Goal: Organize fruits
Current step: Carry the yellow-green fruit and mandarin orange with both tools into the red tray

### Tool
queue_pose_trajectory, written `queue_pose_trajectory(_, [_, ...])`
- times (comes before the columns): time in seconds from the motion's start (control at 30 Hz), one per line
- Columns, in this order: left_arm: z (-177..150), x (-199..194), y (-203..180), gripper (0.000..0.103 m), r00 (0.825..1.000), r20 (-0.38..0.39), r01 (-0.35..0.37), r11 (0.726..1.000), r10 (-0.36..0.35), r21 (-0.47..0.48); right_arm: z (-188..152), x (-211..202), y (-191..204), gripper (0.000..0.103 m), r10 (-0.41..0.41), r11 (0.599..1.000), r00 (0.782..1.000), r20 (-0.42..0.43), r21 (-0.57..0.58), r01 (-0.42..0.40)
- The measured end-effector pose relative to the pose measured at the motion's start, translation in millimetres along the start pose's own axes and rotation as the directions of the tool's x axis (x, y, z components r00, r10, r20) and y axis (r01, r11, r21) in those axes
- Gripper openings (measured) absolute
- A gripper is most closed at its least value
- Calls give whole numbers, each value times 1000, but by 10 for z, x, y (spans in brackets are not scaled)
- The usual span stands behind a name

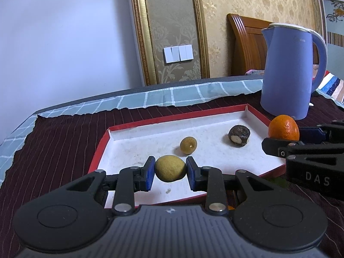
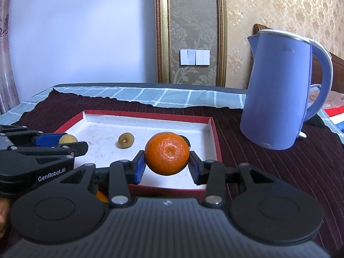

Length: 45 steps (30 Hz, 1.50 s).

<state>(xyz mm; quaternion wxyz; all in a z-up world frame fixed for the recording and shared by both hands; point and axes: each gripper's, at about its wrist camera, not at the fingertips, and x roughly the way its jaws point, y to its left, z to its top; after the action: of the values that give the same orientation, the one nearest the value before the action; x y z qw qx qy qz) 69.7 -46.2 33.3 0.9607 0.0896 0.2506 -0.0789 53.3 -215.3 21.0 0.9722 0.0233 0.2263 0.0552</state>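
Note:
My left gripper (image 1: 170,170) is shut on a yellow-green round fruit (image 1: 170,167) and holds it over the near part of the red-rimmed white tray (image 1: 137,142). My right gripper (image 2: 166,163) is shut on an orange (image 2: 167,153) above the tray's near right side (image 2: 212,133); the orange also shows in the left wrist view (image 1: 283,130). A small yellow-green fruit (image 1: 188,145) and a dark brown fruit (image 1: 238,138) lie in the tray. The small fruit also shows in the right wrist view (image 2: 126,140); the dark one is mostly hidden behind the orange.
A blue electric kettle (image 1: 288,73) stands on the dark striped cloth right of the tray, also in the right wrist view (image 2: 277,92). Another orange fruit (image 2: 101,196) peeks out below the right gripper, near the tray's front edge. A checked blue cloth (image 1: 172,96) covers the far edge.

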Motion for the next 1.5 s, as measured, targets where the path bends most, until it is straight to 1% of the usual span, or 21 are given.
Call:
queue_pose_trajectory(0.43, [115, 223, 10, 30, 999, -27, -41, 999, 41, -3, 144, 191, -18, 40, -15, 1000, 1000, -15, -25, 14])
queue_pose_trajectory(0.67, [185, 372, 60, 30, 997, -41, -72, 997, 72, -1, 155, 315, -59, 40, -8, 1000, 999, -37, -5, 8])
queue_pose_trajectory(1.17, [294, 734, 180, 30, 988, -97, -125, 992, 122, -31, 294, 615, -53, 40, -20, 1000, 997, -68, -8, 19])
queue_pose_trajectory(1.33, [321, 856, 187, 30, 983, -112, -146, 989, 143, -17, 334, 740, -28, 40, -27, 999, 996, -81, -20, 25])
queue_pose_trajectory(1.5, [347, 966, 234, 30, 980, -127, -159, 987, 155, -23, 366, 867, -18, 40, -32, 999, 994, -100, -24, 30])
